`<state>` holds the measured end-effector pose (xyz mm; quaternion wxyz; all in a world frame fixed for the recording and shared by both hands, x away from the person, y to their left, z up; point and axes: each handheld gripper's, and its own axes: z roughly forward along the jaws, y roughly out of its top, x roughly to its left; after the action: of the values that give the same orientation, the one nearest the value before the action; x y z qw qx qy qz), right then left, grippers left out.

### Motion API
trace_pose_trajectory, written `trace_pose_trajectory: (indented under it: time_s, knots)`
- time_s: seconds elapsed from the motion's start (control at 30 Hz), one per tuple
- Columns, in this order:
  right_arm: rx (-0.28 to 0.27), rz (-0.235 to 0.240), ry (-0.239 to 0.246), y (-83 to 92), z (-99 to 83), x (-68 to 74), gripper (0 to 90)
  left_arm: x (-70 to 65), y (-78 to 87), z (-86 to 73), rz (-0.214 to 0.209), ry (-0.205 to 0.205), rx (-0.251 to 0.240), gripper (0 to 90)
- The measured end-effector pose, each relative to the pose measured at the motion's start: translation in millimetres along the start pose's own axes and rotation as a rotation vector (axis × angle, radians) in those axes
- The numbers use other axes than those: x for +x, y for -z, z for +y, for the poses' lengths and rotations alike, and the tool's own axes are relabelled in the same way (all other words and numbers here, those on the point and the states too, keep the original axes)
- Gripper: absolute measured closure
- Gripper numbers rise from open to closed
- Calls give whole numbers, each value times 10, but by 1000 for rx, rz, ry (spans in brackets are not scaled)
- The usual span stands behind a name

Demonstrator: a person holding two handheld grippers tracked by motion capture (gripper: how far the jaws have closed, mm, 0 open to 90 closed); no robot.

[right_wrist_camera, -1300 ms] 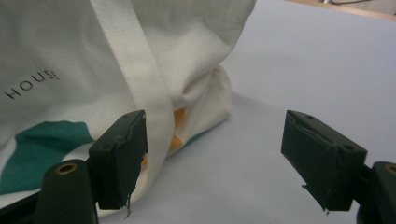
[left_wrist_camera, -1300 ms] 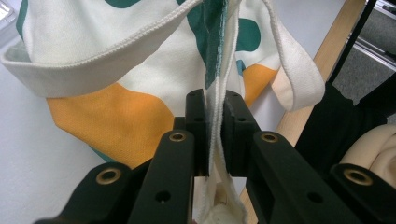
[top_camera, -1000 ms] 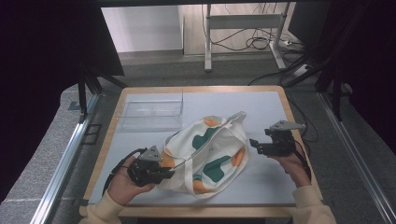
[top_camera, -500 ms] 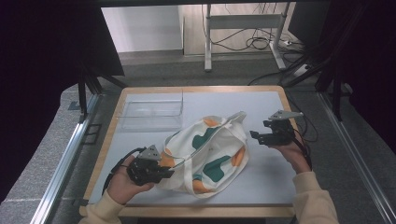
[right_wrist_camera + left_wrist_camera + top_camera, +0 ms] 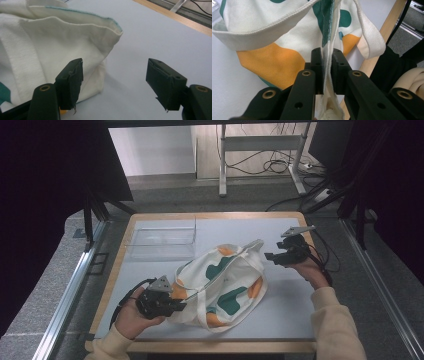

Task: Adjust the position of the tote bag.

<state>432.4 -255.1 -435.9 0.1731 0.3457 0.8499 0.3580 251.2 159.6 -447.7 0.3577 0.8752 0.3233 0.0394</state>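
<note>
Since the earlier frame we find the right gripper (image 5: pixel 274 256) shifted up and rightward in the high view, away from the tote bag (image 5: pixel 225 285); its jaws have just been closing a little yet stand spread, with nothing between them. In the right gripper view the bag's cream edge (image 5: pixel 50 45) lies just beside one jaw, apart from it. We note the left gripper (image 5: pixel 176 302) at lower left of the high view, its jaws pinching a fold of the bag's fabric (image 5: pixel 327 62). The bag lies slumped at the centre of the pale grey worktop (image 5: pixel 300 310), which has a wooden border. A clear plastic box (image 5: pixel 162 239) sits at upper left of the worktop, well apart from the bag. Beyond, we record grey floor, cables (image 5: pixel 275 165) and a metal stand (image 5: pixel 260 145) at top centre.
</note>
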Motion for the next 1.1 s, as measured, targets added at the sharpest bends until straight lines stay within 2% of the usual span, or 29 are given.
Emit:
trace_pose_trajectory:
  time_s: [0.17,0.37,0.5,0.7,0.8,0.9,0.97,1.03,1.1]
  knots:
    - [17,20,26,-98,107,-51,298,-4,-1,0,-1,0,1,823]
    - [22,34,71,-193,196,-46,291,-3,-2,-4,-2,0,0,821]
    - [50,47,99,-286,257,-30,311,-4,-1,-5,-1,-1,1,822]
    - [50,79,114,-434,267,-52,334,-1,-7,-8,-4,2,0,822]
    - [34,91,121,-470,278,-65,339,5,-10,-9,-4,3,2,822]
    - [41,98,143,-484,308,-63,344,6,-13,-9,-4,4,3,821]
    - [58,106,183,-497,378,-35,378,9,-15,-10,-5,4,5,820]
    - [59,109,195,-505,390,-32,390,11,-17,-11,-4,4,6,820]
    - [74,122,200,-522,411,-25,443,10,-16,-11,-4,4,5,820]
